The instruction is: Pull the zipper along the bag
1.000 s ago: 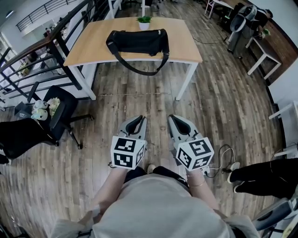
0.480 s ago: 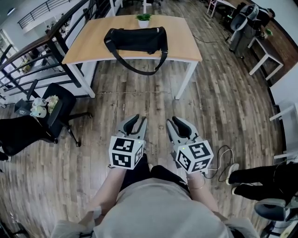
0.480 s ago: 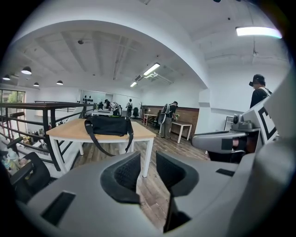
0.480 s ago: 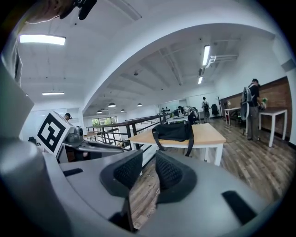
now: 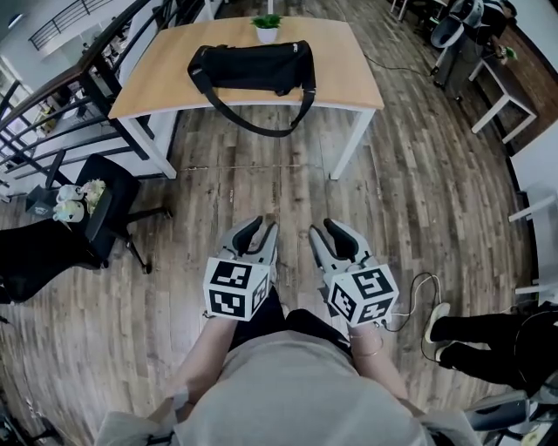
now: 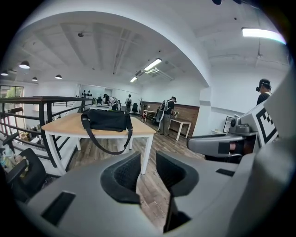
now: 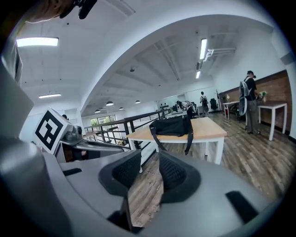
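**Well Short of the Bag, Both Grippers Empty**

The black bag [image 5: 253, 66] lies on the wooden table [image 5: 349, 83] at twelve o'clock from the person, well apart from both tools. Its strap [image 5: 261, 126] droops over the near edge toward six.

The left gripper [image 5: 260, 228] has its jaws parted by a modest gap with nothing in them. The right gripper [image 5: 324, 230], whose jaws have just been opening, likewise shows only floor between its pads.

The likeliest trouble is the strap: a jaw reaching in low could snag the loop and drag the bag off the edge. Pulling the slider with the bag unheld would probably shift the whole bag rather than run the zip. A potted plant [image 5: 267, 24] just beyond the bag could be knocked.

The zipper is too small to make out in any view, so the slider's end cannot be told.
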`<state>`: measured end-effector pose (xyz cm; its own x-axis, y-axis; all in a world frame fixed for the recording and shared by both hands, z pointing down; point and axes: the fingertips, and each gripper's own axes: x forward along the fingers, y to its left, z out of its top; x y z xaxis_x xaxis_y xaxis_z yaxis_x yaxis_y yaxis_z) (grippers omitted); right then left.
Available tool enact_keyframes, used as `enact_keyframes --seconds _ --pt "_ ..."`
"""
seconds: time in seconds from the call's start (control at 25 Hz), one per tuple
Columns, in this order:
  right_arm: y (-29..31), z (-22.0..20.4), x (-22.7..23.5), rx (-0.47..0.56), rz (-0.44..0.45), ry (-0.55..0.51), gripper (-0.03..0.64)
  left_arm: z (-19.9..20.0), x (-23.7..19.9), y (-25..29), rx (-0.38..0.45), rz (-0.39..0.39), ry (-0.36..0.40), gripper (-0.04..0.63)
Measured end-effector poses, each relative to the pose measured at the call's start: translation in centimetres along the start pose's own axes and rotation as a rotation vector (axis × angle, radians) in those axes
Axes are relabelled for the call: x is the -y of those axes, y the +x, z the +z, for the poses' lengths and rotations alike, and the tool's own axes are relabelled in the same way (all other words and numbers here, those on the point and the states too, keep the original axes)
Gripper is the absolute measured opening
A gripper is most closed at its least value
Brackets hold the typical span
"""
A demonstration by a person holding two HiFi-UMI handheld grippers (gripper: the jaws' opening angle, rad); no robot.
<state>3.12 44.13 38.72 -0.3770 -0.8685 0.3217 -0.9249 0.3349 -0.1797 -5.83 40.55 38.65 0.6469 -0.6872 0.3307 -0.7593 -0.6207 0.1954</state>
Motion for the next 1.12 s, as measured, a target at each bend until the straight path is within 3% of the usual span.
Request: enact_keyframes --seconds 0.76,1.12 --pt "16.8 8.5 10.1 -0.017 -0.104 0.029 0.123 10.0 -10.2 16.9 -0.001 -0.135 0.061 0.097" --pt "22.2 9.4 10.5 -0.063 -0.105 0.023 0.103 10.8 -13.4 20.7 -0.028 -0.187 0.02 0.097"
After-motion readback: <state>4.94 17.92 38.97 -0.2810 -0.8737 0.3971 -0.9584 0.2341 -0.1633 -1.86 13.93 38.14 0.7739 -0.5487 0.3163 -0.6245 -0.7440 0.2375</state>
